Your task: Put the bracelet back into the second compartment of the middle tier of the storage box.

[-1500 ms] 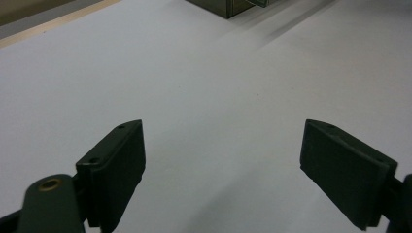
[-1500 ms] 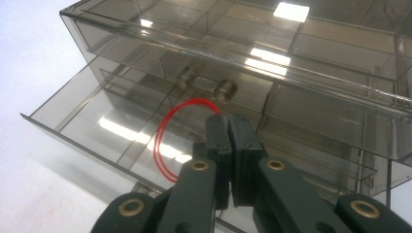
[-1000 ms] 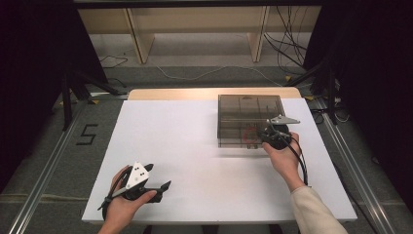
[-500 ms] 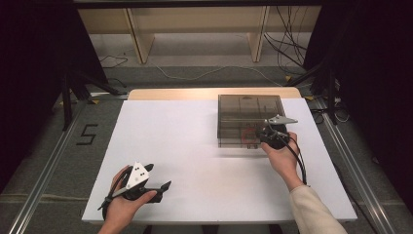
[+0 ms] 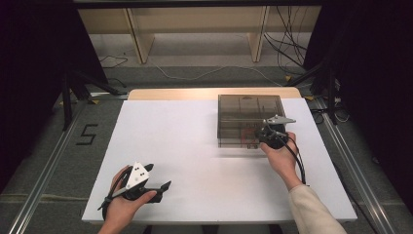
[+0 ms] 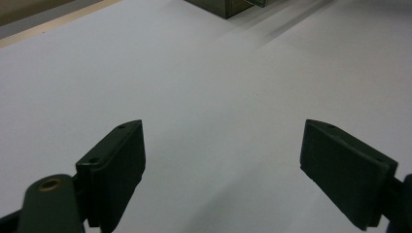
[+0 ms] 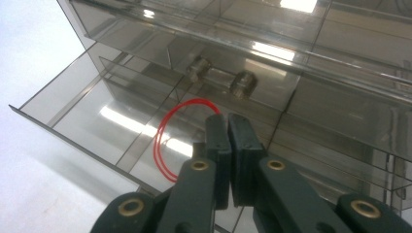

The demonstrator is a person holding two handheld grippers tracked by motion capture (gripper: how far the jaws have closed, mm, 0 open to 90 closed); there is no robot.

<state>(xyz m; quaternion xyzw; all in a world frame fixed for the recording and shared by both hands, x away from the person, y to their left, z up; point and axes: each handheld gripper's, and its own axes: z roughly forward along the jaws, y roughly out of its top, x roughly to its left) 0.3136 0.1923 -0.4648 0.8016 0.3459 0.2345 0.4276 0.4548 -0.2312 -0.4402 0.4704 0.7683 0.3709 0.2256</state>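
Over to the right gripper (image 5: 269, 134) (image 7: 227, 119), up against the front of the smoky clear drawer cabinet (image 5: 243, 108) on the far right part of the white table (image 5: 195, 141): pressed tight together, and by the look of it pinching a thin red rubber band (image 7: 163, 141) right at the tips. Hanging in a loop off to one side of the tips, just above the floor of the pulled-out bottom drawer (image 7: 73, 102), with a pair of clear knobs (image 7: 243, 83) on the shut drawer directly above. Plenty to go wrong from here, judging by the setup: barely any grip on so thin a band, so a quick tug or a slight easing of the pinch could drop it back into the drawer; could also catch the loop on the drawer's front lip or a divider on the way out and snap it free, or drag the light cabinet along. Tight quarters too, with the shut drawer front close overhead and the compartment walls either side, so best room straight back and up toward the person. Down at the near left corner, the left gripper (image 5: 157, 178) (image 6: 228, 160): spread wide, holding nothing, low over bare white surface. Loads of open table between the two, close to the near edge on the left, cabinet well clear of that side.
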